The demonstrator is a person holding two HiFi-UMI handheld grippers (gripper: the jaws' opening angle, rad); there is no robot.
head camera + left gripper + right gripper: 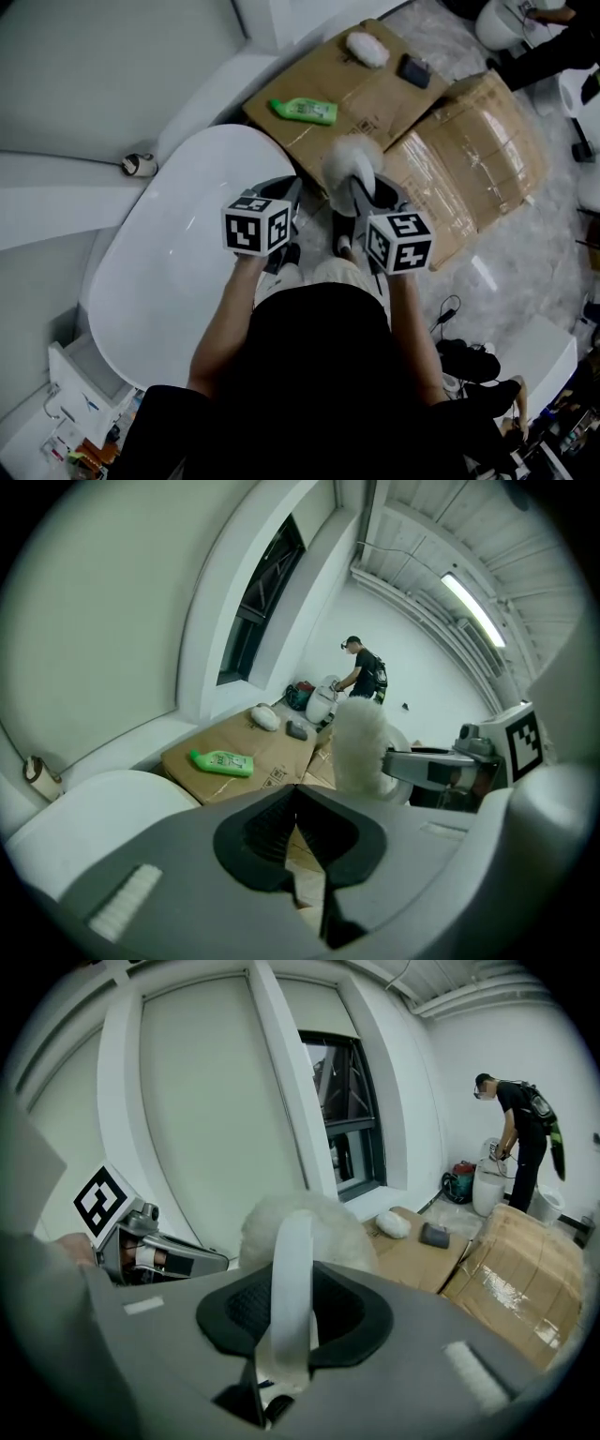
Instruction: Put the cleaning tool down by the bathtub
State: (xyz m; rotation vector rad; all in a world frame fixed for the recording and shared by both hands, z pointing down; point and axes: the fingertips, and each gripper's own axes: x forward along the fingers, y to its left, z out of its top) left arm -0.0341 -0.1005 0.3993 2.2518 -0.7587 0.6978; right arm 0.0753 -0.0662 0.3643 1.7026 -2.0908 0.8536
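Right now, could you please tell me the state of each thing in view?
Left gripper: shut, nothing in it.
Right gripper: shut on the tool's handle.
Tool: held, not yet put down.
Bottle: lying on its side on the cardboard.
Box: taped shut.
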